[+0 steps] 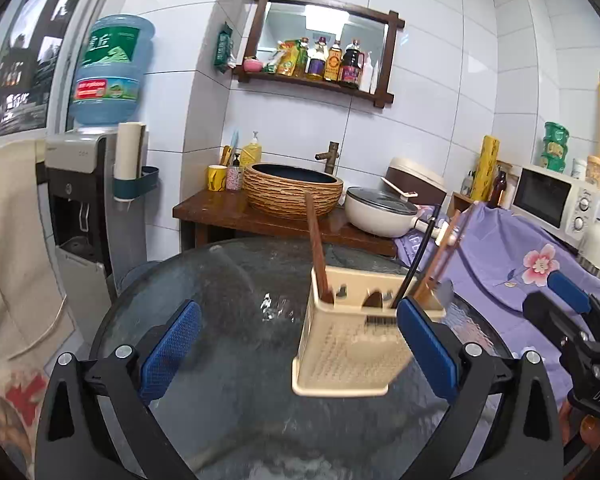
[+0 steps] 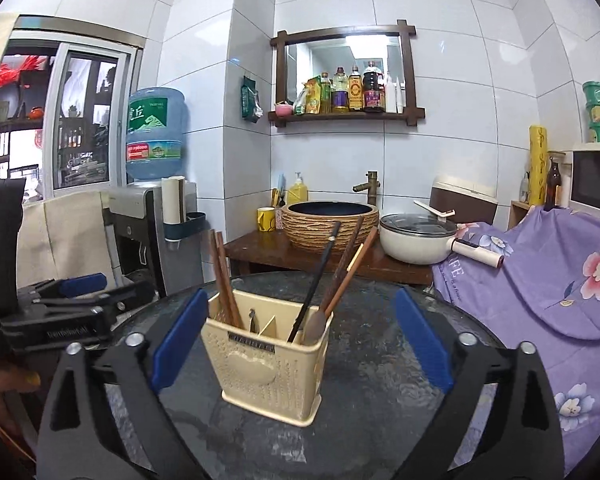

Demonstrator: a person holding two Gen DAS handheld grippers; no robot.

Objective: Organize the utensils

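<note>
We hold our left gripper (image 1: 300, 344) over the round glass table (image 1: 228, 320), jaws spread wide and empty; between its blue pads (image 1: 172, 348) but touching neither stands the cream utensil holder (image 2: 266, 364), upright on the glass; its left compartment holds brown chopsticks (image 2: 224, 280), its right a black-handled utensil (image 2: 316, 280) and wooden-handled ones (image 2: 350, 264), all leaning; our right gripper (image 2: 300, 340) frames the holder too, jaws released; a purple floral cloth (image 2: 540, 292) lies at right
</note>
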